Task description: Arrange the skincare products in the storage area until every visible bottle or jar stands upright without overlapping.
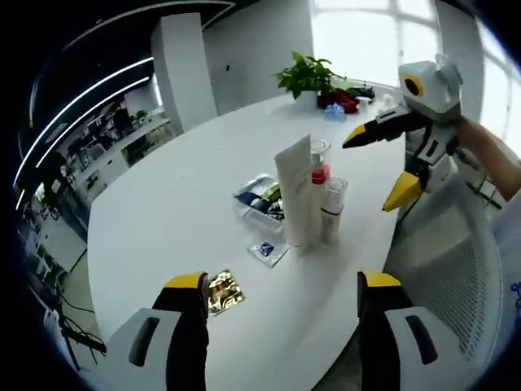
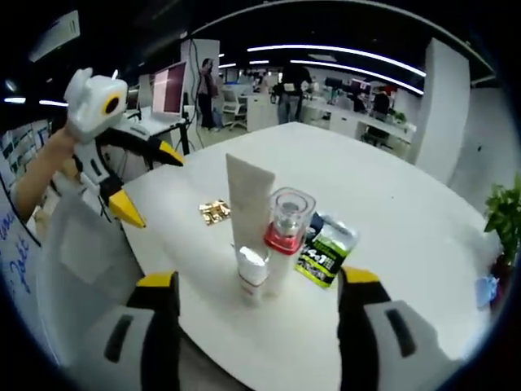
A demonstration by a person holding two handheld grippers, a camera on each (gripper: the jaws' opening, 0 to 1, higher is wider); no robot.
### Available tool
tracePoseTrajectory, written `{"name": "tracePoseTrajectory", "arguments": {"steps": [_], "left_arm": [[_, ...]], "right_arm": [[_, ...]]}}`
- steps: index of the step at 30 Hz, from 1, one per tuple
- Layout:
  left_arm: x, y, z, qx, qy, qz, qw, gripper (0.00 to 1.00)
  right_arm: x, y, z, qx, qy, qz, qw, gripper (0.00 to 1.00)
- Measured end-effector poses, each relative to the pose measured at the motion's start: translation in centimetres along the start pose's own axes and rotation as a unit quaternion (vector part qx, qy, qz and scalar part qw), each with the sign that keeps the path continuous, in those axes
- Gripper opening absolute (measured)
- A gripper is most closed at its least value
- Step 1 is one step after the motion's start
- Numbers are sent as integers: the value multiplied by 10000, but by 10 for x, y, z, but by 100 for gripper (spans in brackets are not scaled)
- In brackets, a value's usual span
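Three skincare items stand upright close together on the white round table (image 1: 179,204): a tall white tube (image 1: 295,191), a clear-capped bottle with a red band (image 1: 320,163) and a small white bottle (image 1: 334,208). My left gripper (image 1: 282,285) is open at the near table edge, short of them. My right gripper (image 1: 378,165) hangs open beyond the table edge, a little way from the bottles. In the right gripper view the tube (image 2: 248,199), red-banded bottle (image 2: 286,232) and small bottle (image 2: 252,269) stand ahead of my open right gripper (image 2: 259,281); my left gripper (image 2: 149,181) is open at the left.
Flat sachets (image 1: 262,199) lie beside the tube, with a small blue one (image 1: 267,251) and a gold packet (image 1: 225,292) nearer me. A green sachet (image 2: 326,252) lies by the bottles. A potted plant (image 1: 308,75) stands at the far edge. A mesh chair (image 1: 456,269) is alongside.
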State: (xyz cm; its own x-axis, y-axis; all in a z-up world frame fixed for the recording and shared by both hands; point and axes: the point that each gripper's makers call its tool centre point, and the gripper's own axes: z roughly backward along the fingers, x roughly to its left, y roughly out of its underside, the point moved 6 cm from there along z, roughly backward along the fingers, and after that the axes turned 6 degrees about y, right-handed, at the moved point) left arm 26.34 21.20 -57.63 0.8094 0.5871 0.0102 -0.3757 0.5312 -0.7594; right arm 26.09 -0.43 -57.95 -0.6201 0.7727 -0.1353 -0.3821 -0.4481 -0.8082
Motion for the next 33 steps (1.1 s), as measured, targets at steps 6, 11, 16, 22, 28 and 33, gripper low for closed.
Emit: {"name": "tracePoseTrajectory", "arguments": {"steps": [6, 11, 16, 22, 28, 33], "left_arm": [[-2, 3, 4, 63, 3, -29, 10000, 79], [-3, 5, 5, 74, 36, 0, 10000, 83], [-4, 6, 5, 116, 43, -64, 9999, 87], [-3, 7, 6, 135, 38, -63, 9999, 90], [-2, 10, 5, 170, 62, -36, 9998, 92], [-1, 12, 6, 190, 61, -1, 9998, 95]], "right_arm": [[0, -2, 1, -29, -53, 40, 10000, 86], [2, -2, 1, -42, -124, 100, 9999, 88], [3, -2, 1, -45, -132, 79, 9999, 89], [1, -1, 1, -51, -104, 60, 9999, 92], [-2, 0, 0, -15, -107, 45, 9999, 94], [-4, 1, -1, 32, -102, 18, 9999, 97]]}}
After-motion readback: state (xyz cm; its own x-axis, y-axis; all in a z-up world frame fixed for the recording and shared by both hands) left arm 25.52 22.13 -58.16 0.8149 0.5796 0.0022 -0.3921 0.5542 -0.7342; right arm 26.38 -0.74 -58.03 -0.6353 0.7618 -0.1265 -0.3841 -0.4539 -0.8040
